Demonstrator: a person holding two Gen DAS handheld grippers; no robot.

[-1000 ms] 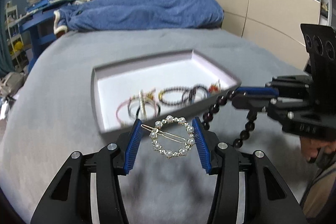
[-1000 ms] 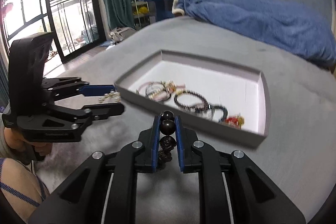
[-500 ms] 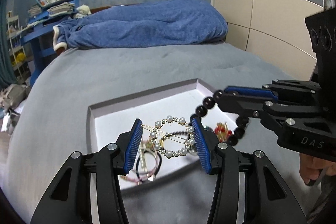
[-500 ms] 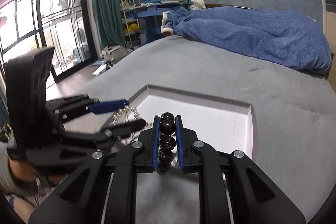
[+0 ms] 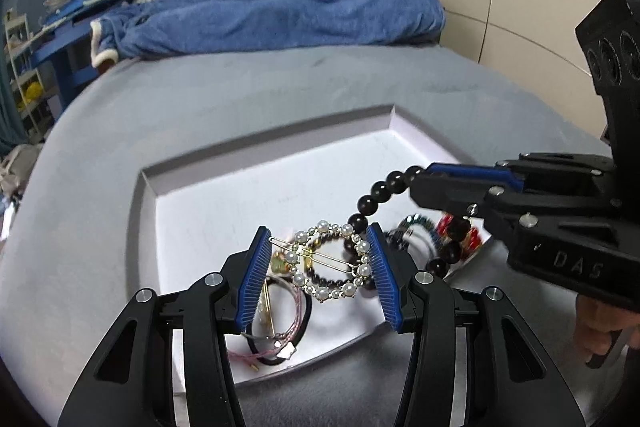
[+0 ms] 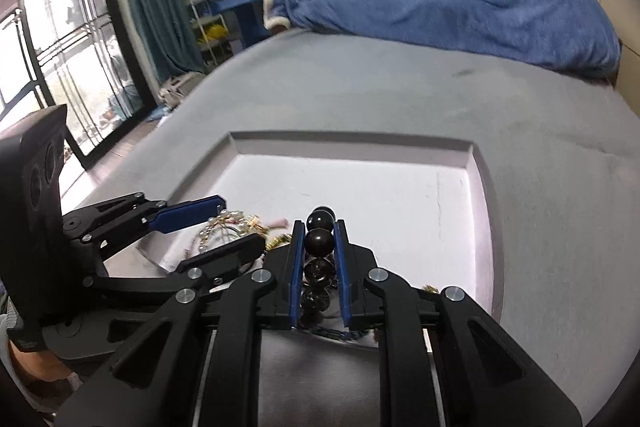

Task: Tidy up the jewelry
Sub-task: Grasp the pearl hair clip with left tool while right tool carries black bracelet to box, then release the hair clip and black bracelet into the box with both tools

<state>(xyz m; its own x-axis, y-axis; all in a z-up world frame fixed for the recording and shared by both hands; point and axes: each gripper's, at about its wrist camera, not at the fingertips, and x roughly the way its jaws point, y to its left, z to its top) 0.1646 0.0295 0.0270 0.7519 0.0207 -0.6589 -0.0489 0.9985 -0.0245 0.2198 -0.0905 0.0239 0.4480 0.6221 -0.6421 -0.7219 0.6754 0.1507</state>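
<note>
The left gripper (image 5: 318,269) has its blue fingers pinching a round pearl hair clip (image 5: 330,261) above the near end of the shallow white tray (image 5: 256,151) on the grey bed (image 5: 240,87). The right gripper (image 6: 319,259) has its fingers pressed onto a dark bead bracelet (image 6: 319,241), whose strand hangs over the tray's near right corner, beside hair ties (image 5: 280,331) and other bracelets lying inside

Tray (image 5: 144,227) on bed (image 5: 80,187), bracelets (image 5: 280,311) inside, blanket (image 5: 280,15) behind
</note>
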